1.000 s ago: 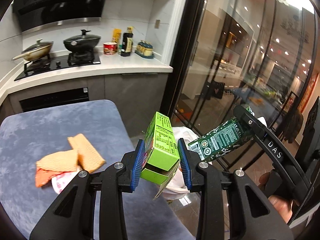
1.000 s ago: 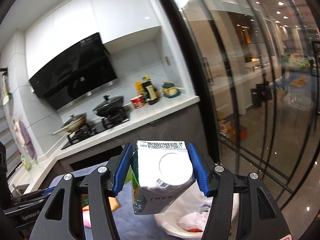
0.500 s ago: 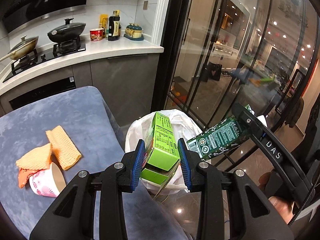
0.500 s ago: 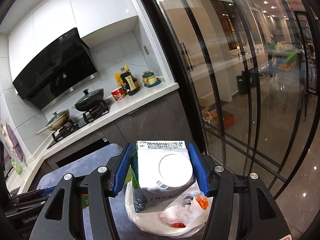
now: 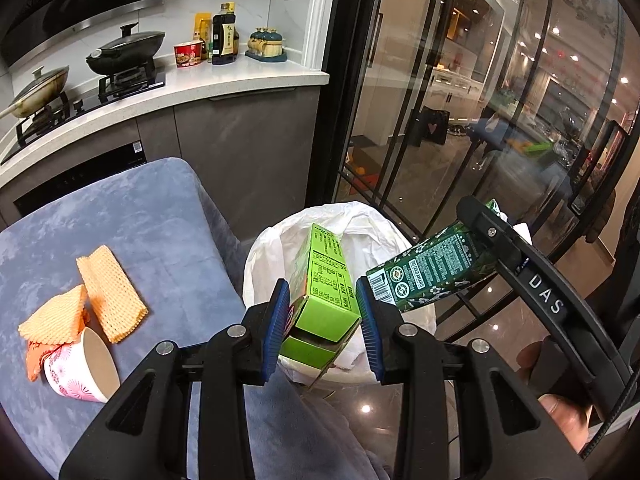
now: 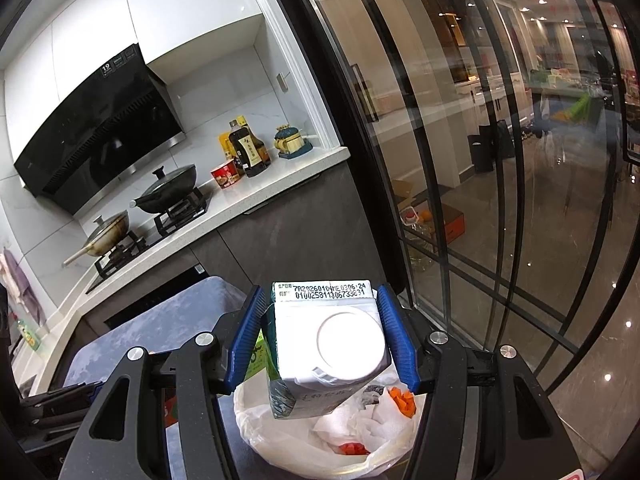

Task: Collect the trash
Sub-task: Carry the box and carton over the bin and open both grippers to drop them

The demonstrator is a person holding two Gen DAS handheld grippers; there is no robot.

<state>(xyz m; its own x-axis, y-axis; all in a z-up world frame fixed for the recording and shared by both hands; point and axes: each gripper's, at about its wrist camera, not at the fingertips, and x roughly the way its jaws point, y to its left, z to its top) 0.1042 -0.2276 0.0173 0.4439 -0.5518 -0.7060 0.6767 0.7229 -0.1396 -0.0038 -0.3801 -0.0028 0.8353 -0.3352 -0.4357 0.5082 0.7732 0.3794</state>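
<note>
My left gripper [image 5: 323, 322] is shut on a bright green cardboard box [image 5: 325, 289] and holds it over the near rim of a bin lined with a white bag [image 5: 360, 228]. My right gripper [image 6: 322, 338] is shut on a dark green drink carton with a white cap [image 6: 332, 346], held above the same bin [image 6: 320, 440], which has white paper and orange scraps inside. The carton [image 5: 432, 268] and the right gripper's arm also show at the right of the left wrist view.
A blue-grey cloth-covered table [image 5: 152, 224] holds orange cloths [image 5: 108, 292] and a tipped pink paper cup [image 5: 84, 364]. A kitchen counter [image 5: 224, 84] with pans and bottles lies behind. Glass doors with black frames [image 5: 440, 120] stand at the right.
Both grippers have moved forward and tilted down over the bin with their items still held. The bin now shows more fully below them.
</note>
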